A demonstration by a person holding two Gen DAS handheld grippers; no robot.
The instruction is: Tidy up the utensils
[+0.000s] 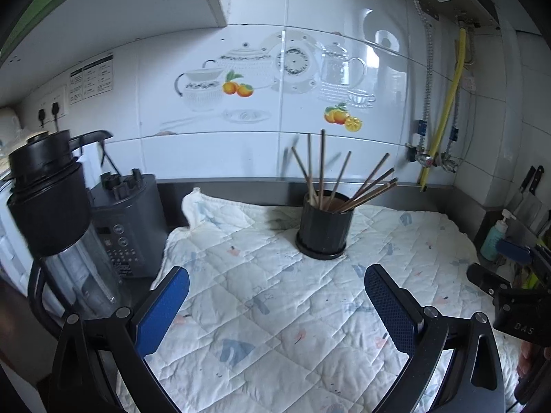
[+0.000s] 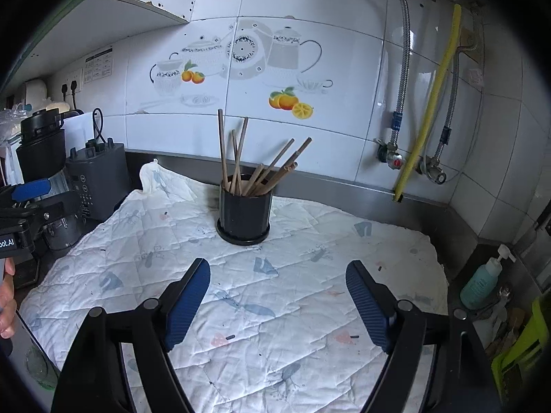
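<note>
A black ribbed utensil holder [image 1: 323,229] [image 2: 243,215] stands on a white quilted cloth [image 1: 275,309] [image 2: 258,296] near the back wall. Several brown chopsticks [image 1: 339,179] [image 2: 255,165] stand in it, fanned out. My left gripper [image 1: 275,282] is open and empty, a short way in front of the holder. My right gripper [image 2: 277,275] is open and empty, also in front of the holder. The right gripper shows at the right edge of the left wrist view [image 1: 509,296]; the left gripper shows at the left edge of the right wrist view [image 2: 31,192].
A blender jar [image 1: 55,213] and its grey base [image 1: 127,227] [image 2: 98,179] stand left of the cloth. A teal pump bottle [image 1: 496,237] [image 2: 482,282] and a green rack [image 2: 520,347] sit at the right. Gas pipes [image 2: 423,120] run down the tiled wall.
</note>
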